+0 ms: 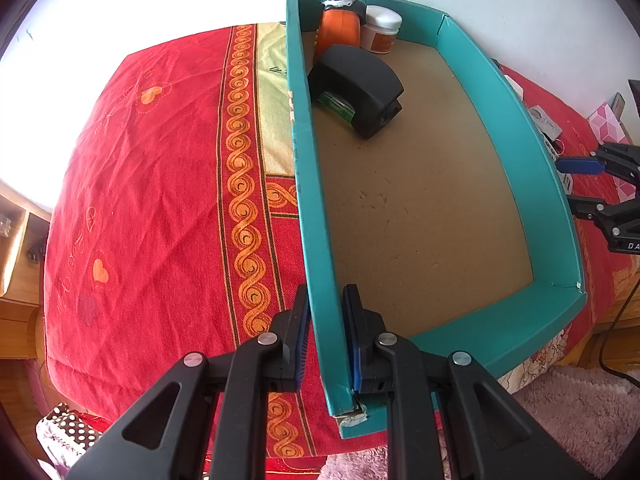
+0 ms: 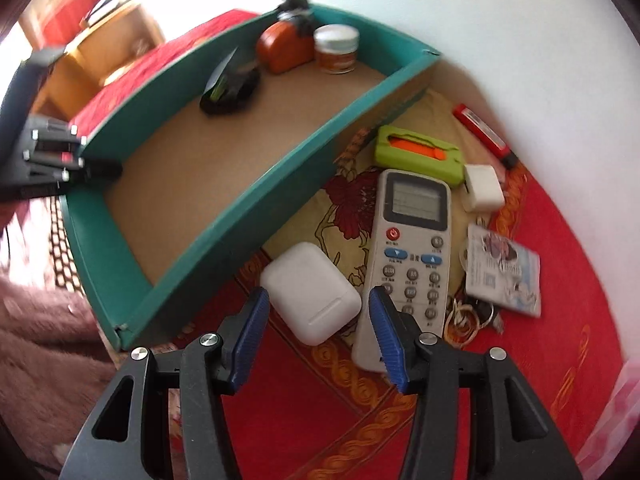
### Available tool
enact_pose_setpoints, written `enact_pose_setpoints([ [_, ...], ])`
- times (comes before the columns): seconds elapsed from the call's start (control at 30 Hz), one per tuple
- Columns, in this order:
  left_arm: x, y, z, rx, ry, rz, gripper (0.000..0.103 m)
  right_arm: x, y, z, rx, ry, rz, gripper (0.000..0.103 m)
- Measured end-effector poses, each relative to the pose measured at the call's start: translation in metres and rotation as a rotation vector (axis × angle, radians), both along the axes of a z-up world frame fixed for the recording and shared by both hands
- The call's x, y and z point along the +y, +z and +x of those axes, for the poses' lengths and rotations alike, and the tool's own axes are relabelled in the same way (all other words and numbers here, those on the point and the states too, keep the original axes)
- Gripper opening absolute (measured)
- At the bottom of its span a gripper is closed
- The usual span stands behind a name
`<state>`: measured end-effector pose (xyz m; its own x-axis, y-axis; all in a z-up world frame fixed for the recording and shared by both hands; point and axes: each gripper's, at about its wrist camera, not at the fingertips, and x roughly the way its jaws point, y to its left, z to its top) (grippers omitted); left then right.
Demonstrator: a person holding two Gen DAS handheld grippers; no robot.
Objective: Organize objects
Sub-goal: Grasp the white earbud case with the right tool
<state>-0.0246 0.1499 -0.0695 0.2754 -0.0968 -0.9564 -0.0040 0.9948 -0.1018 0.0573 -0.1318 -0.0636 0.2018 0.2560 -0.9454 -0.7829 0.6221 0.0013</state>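
Note:
My left gripper [image 1: 326, 334] is shut on the left wall of a teal cardboard box [image 1: 520, 148], near its front corner. At the box's far end are a black tape measure [image 1: 360, 92], an orange toy with a black head [image 1: 339, 30] and a white-lidded jar [image 1: 382, 30]. My right gripper [image 2: 319, 300] is open, hovering just over a white earbud case [image 2: 312, 292] that lies on the red cloth beside the box [image 2: 280, 168]. Its pads do not touch the case. A grey remote control [image 2: 412, 248] lies right of the case.
On the cloth beyond the remote lie a green case with an orange tool [image 2: 418, 156], a small white charger [image 2: 482, 188], a red lighter [image 2: 484, 136], a printed card [image 2: 504, 268] and keys with rubber bands [image 2: 468, 320]. A pink rug [image 1: 580, 412] lies below the bed edge.

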Motion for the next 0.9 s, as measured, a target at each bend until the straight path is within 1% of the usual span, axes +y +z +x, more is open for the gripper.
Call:
enact_pose_setpoints([
  [0.1,-0.001,0.000,0.000,-0.001,-0.001,0.000,0.015,0.010,-0.005,0.000,-0.003,0.046,-0.016,0.053],
  [0.33,-0.002,0.000,0.000,-0.002,0.001,-0.002,0.015,0.023,-0.018,0.001,-0.005,0.058,-0.043,0.053],
  [0.37,-0.001,0.000,0.000,-0.002,0.001,-0.001,0.015,0.023,-0.020,0.002,0.001,0.042,-0.044,0.053],
  [0.43,-0.001,0.000,0.000,-0.002,0.001,-0.001,0.015,0.018,-0.024,0.003,0.029,-0.014,-0.029,0.049],
  [0.5,-0.001,0.001,0.000,-0.003,0.001,-0.003,0.015,0.007,-0.024,0.001,0.055,-0.071,0.015,0.047],
  [0.6,0.000,0.001,0.000,-0.006,0.002,-0.005,0.015,-0.006,-0.025,-0.001,0.093,-0.151,0.058,0.047],
  [0.73,0.001,0.001,-0.003,-0.007,0.002,-0.008,0.016,-0.022,-0.024,-0.001,0.112,-0.236,0.102,0.047],
  [0.9,0.002,0.001,-0.003,-0.007,-0.002,-0.008,0.016,-0.023,-0.024,0.003,0.118,-0.317,0.130,0.047],
])
